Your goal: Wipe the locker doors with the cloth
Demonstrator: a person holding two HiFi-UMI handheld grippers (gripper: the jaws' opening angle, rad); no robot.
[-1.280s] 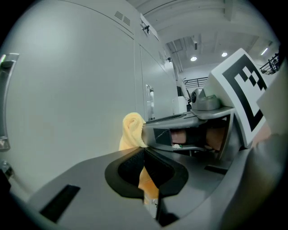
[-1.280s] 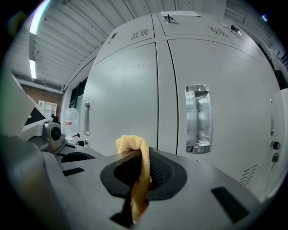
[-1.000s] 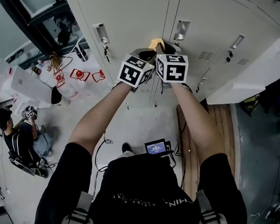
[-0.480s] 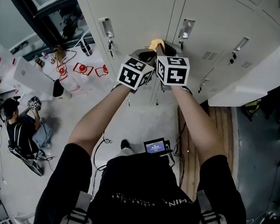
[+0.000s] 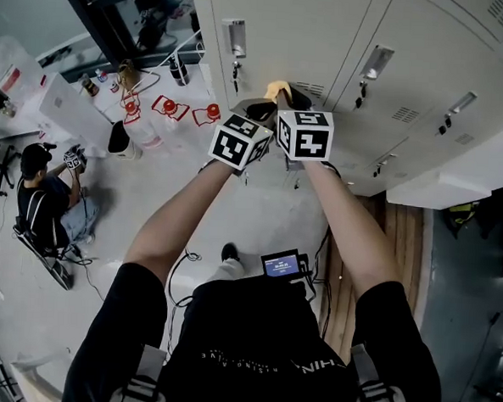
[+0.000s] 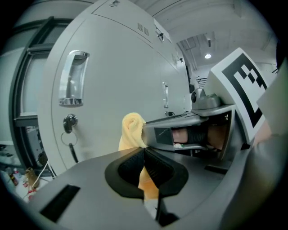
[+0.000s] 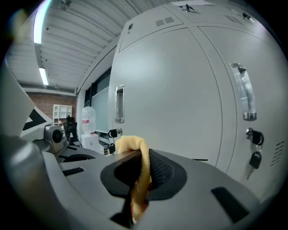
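Yellow cloth (image 6: 131, 130) is nipped in both my tongs at once. The left tongs (image 6: 145, 168) are closed tight on a fold of it, the fabric squeezed flat between the dark pads, and the right tongs (image 7: 143, 175) are closed the same way on another fold. The two pairs sit side by side, almost touching, the right perhaps a touch further forward, so neither is clearly the nearer to the work. Past the tips the cloth bunches into a soft rounded knob, which points straight ahead, away from me and at the pale grey locker door (image 5: 287, 28). The cloth's long run goes along the jaws, from pinch to knob, not across the door. The door lies dead ahead of the knob and very near it; whether the two touch I cannot tell from any view. I judge the coming move to be a push forward onto the metal, then a sweep across it. The knob sits to the right of that door's handle (image 6: 72, 85) and lower than it. The key (image 6: 69, 121) hangs under the handle, off to the left of the cloth.
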